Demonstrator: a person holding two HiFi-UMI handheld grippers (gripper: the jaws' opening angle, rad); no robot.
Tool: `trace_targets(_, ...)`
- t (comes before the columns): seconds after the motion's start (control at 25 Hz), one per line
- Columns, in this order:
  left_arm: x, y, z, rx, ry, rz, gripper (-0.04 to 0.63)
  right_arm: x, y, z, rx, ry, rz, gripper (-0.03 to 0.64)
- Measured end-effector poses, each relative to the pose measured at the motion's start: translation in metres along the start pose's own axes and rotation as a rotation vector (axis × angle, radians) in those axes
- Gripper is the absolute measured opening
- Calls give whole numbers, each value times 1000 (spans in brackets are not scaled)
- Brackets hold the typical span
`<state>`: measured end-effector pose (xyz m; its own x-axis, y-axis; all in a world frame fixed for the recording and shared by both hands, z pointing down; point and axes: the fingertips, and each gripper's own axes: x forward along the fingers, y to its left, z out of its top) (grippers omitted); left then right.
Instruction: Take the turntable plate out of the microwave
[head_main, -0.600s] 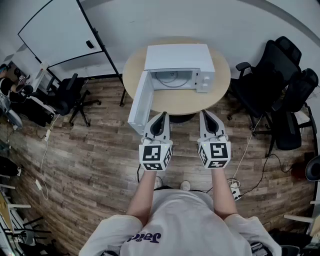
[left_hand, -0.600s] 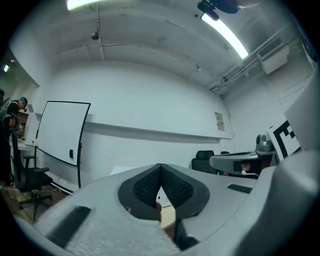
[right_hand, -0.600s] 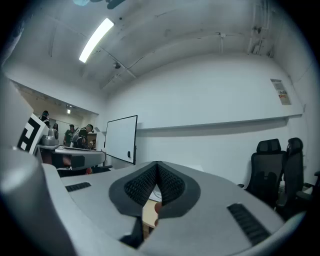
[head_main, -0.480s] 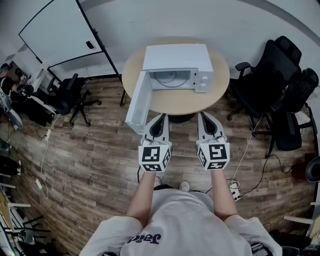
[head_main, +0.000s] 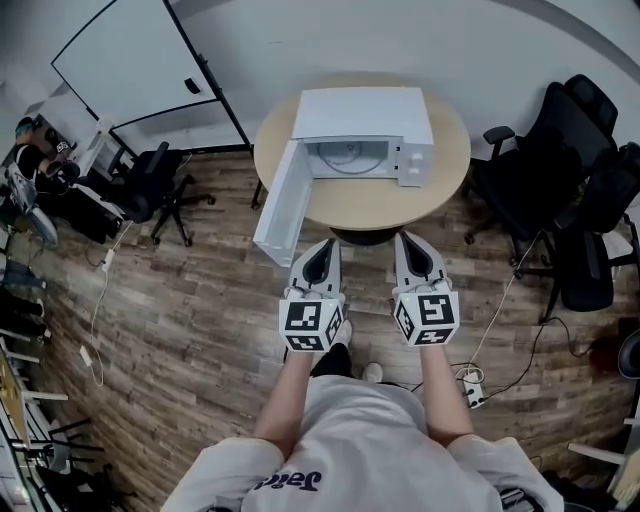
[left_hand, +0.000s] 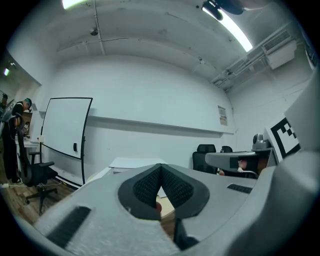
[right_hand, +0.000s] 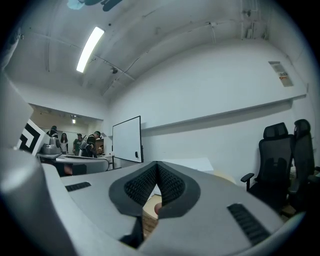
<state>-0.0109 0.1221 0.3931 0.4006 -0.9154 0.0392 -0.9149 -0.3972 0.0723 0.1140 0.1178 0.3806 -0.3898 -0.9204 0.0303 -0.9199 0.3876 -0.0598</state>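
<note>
A white microwave (head_main: 362, 135) stands on a round wooden table (head_main: 370, 205), its door (head_main: 280, 205) swung open to the left. Inside the cavity lies the glass turntable plate (head_main: 347, 155). My left gripper (head_main: 323, 248) and right gripper (head_main: 412, 243) are held side by side just short of the table's near edge, both pointing level at the microwave. Both are shut with nothing between their jaws. In the left gripper view the closed jaw tips (left_hand: 161, 166) hide most of the microwave; the right gripper (right_hand: 157, 165) shows the same.
Black office chairs (head_main: 560, 180) stand to the right of the table, another chair (head_main: 150, 190) to the left. A whiteboard (head_main: 135, 60) leans at the back left. Cables and a power strip (head_main: 470, 385) lie on the wood floor. People stand at desks at far left (head_main: 30, 160).
The view has shifted slightly: the microwave and table sit a little more to the right. Both grippers have drawn slightly lower in the head view and remain shut.
</note>
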Motion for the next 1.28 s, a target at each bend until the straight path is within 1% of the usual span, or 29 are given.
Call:
trace_targets(0.28, 26, 9, -6, -24, 2, -22, 12, 28, 1, -10, -3, 13, -8, 12)
trace_targets(0.48, 57, 26, -2, -33, -2, -47, 12, 61, -1, -6, -14, 19, -16, 12)
trace_targets(0.72, 99, 49, 5, -55, -12, -79, 12, 104, -6, -3, 1, 23, -24, 12)
trace_targets(0.92, 136, 66, 7, -32, -11, -113, 12, 142, -13, 1, -6, 20, -42, 12)
trace_targets(1.08, 158, 85, 8, -38, -11, -129, 12, 171, -15, 4, -8, 13, -53, 12)
trace_targets(1.28, 178, 109, 0, -55, 2, -139, 12, 203, -13, -7, -6, 29, -59, 12)
